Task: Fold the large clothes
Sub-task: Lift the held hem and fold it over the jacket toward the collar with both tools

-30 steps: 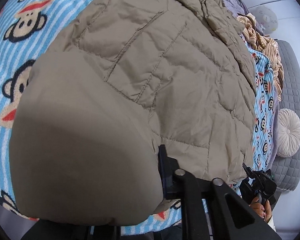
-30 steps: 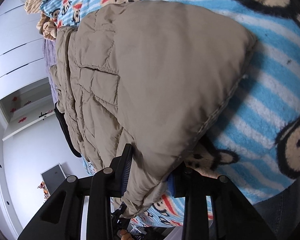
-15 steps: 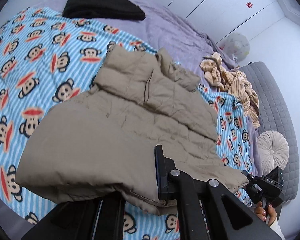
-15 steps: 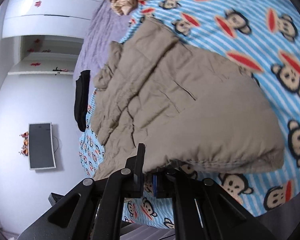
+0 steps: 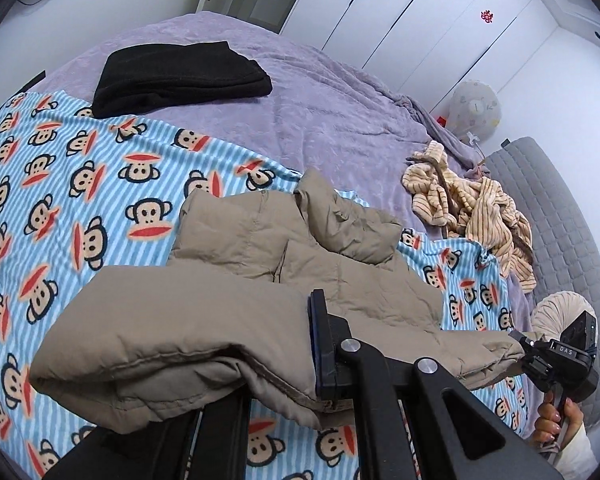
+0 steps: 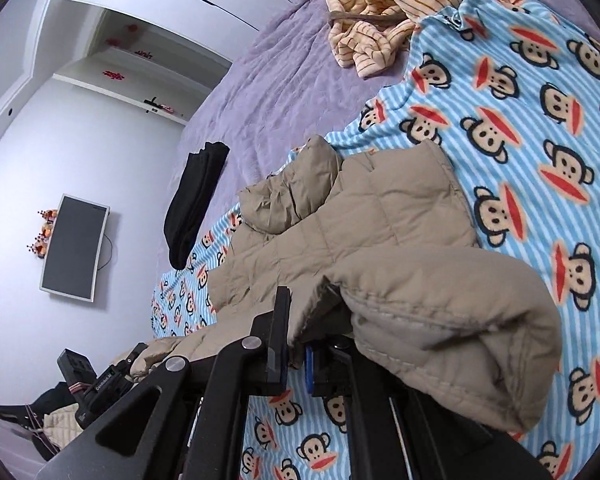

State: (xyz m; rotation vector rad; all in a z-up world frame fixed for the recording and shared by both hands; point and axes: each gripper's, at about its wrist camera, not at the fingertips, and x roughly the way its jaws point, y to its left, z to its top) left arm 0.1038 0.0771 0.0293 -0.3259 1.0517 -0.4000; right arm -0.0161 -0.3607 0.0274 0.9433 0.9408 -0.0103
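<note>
On the left of the monkey-print blanket [image 5: 60, 184] lies a folded black garment [image 5: 180, 76]. The left gripper [image 5: 284, 364] is clenched on the hem of the beige quilted jacket [image 5: 260, 240], and the right gripper [image 6: 298, 344] pinches the other hem corner. Compared with 1 second ago, both hands have lifted this near edge off the bed, while the collar end rests on the blanket. To my judgement, the fold toward the collar is starting. A striped garment [image 5: 472, 204] lies at the right.
</note>
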